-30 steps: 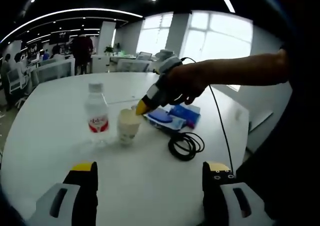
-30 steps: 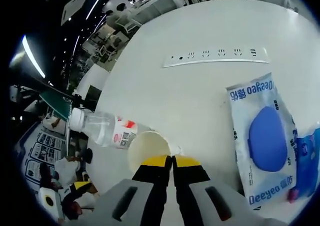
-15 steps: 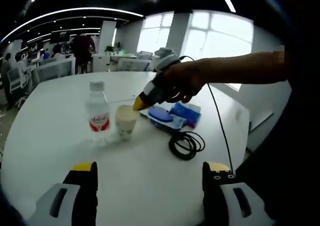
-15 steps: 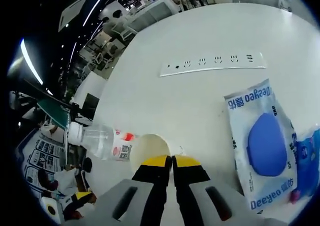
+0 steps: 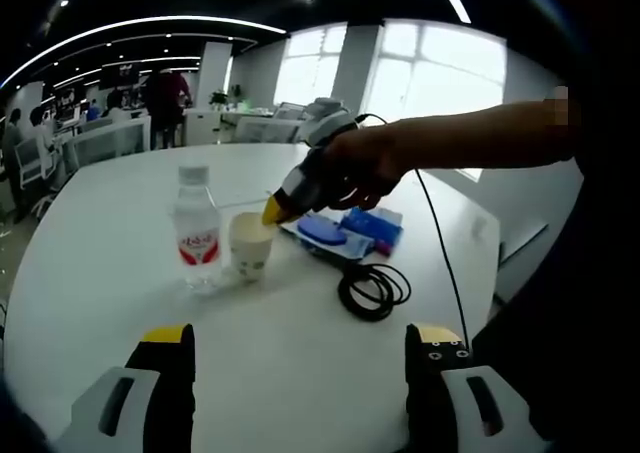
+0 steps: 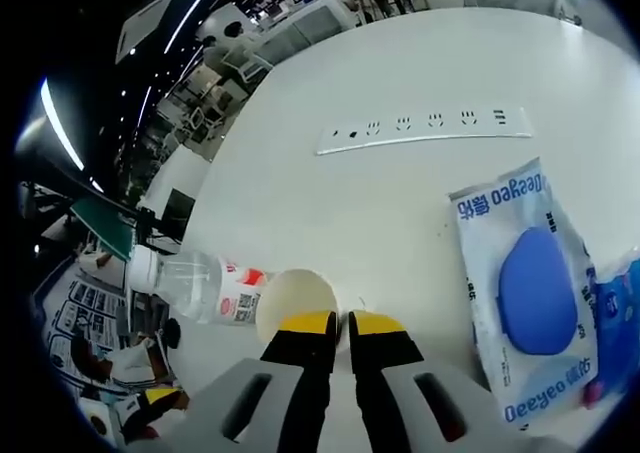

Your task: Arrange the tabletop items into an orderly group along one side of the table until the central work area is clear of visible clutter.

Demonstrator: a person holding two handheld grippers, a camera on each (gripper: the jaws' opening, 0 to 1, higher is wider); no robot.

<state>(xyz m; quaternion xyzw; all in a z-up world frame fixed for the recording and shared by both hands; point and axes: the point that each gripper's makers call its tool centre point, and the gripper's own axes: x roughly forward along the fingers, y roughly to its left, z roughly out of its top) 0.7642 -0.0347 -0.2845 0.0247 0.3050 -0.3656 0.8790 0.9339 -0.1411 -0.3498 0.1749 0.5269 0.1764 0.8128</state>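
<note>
The right gripper (image 5: 272, 211) touches the paper cup (image 5: 250, 247) beside the water bottle (image 5: 196, 230), mid-table (image 5: 120, 223), with the left gripper (image 5: 298, 335) spread wide.

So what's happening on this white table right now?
A person is tidying the table with two handheld grippers. The right gripper sits at the rim of the paper cup, jaws just barely apart, beside the water bottle. The left gripper hangs back, open and empty. A wet wipes pack, a blue packet and a coiled black cable lie nearby.
</note>
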